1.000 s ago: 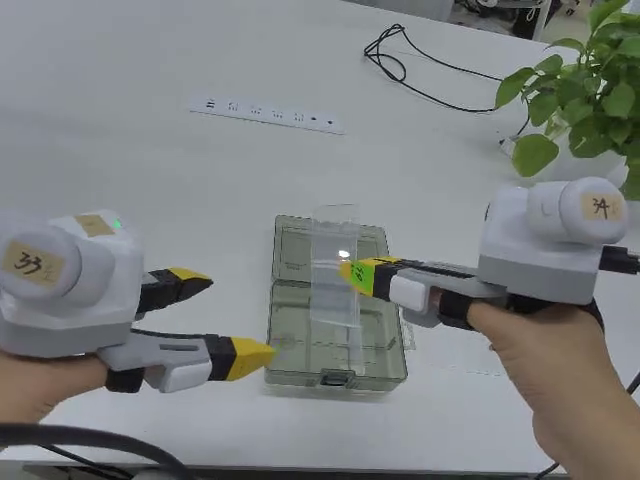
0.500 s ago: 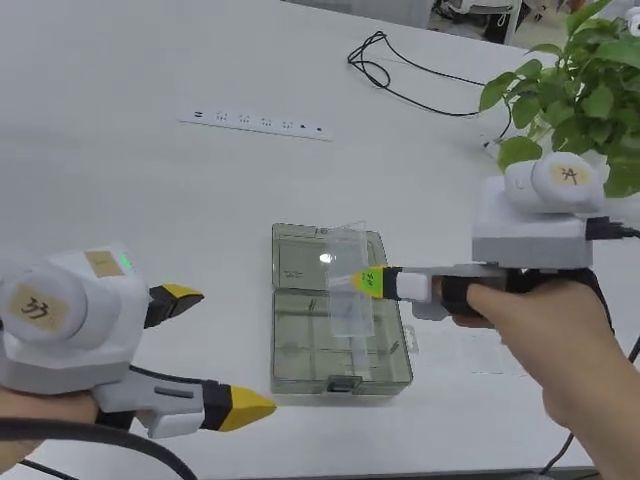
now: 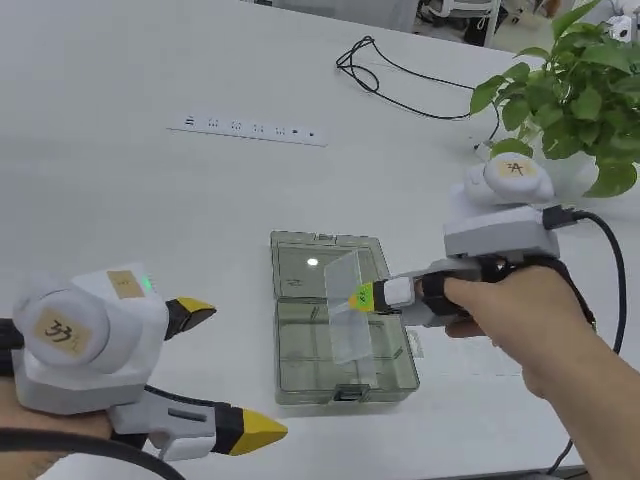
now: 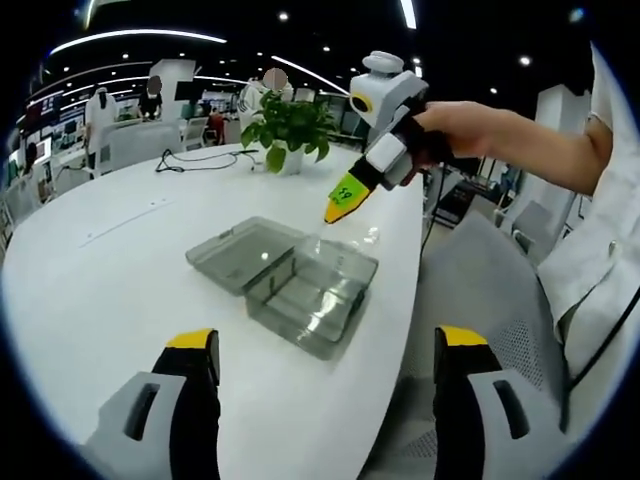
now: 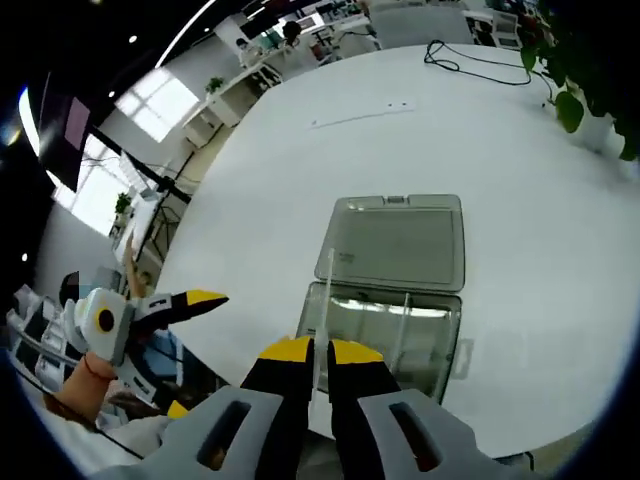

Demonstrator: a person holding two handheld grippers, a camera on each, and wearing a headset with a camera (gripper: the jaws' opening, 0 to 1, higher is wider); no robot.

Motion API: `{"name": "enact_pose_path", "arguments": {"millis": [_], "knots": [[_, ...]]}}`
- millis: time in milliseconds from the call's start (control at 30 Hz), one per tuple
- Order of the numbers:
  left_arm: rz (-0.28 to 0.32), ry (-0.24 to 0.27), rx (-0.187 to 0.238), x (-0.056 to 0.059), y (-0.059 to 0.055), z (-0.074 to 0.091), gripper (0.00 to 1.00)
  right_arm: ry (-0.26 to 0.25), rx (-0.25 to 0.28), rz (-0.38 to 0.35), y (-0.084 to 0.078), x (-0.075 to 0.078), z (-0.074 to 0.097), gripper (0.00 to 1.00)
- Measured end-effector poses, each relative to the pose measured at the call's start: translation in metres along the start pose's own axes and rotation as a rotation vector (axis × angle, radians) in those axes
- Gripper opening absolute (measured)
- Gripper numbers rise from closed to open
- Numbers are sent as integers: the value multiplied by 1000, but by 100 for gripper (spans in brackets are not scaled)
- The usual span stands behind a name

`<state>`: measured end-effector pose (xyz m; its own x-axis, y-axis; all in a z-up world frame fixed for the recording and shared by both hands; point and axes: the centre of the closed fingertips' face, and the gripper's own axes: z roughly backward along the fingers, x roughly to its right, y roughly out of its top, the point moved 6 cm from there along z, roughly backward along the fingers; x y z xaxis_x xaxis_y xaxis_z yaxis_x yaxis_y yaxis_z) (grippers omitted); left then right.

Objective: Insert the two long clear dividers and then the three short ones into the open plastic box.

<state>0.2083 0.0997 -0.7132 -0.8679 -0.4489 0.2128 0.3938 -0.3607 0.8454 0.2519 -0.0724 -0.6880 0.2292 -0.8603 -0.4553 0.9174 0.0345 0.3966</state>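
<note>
Two things could spoil this insertion. First, your right hand-held gripper (image 3: 362, 297) is clenched on one edge of the clear divider (image 3: 348, 325). That is a thin, smooth sheet pinched at a single spot. If a corner catches a wall of the box (image 3: 340, 392) as you lower it, I judge it will swivel in the jaws or slip free. Second, nothing braces the box. Your left hand-held gripper (image 3: 235, 368) hangs released, jaws wide, near and left of the box and apart from it. A sideways push from the divider could slide the light box across the desk (image 3: 150, 220).

At this moment the divider hangs above the box, not yet in it. Its long axis appears to run far to near, with the far end toward the flat-open lid (image 3: 310, 262) and the near end over the tray (image 3: 300, 355). In the head view its face looks tilted rather than upright. The right gripper view catches it edge-on, a thin line between the jaws. Lowered at that lean, it would likely wedge crooked in the tray.
</note>
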Motion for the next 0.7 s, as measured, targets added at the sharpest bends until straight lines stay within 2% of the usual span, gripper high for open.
{"name": "enact_pose_path", "arguments": {"millis": [100,200,233,367,700], "knots": [[2,-9,4,-2,-1,-1,89,-8,-26,-22,-3,6,-9,6],[2,-16,3,-4,-2,-3,89,-11,-46,-37,-7,5,-15,6],[3,-20,5,-4,-2,-4,89,-23,-56,-33,-9,11,-20,6],[10,-29,13,-7,-3,-6,89,-38,-77,-58,-14,18,-27,6],[26,-41,19,-9,-5,-10,88,-66,-109,-58,-11,23,-33,6]]}}
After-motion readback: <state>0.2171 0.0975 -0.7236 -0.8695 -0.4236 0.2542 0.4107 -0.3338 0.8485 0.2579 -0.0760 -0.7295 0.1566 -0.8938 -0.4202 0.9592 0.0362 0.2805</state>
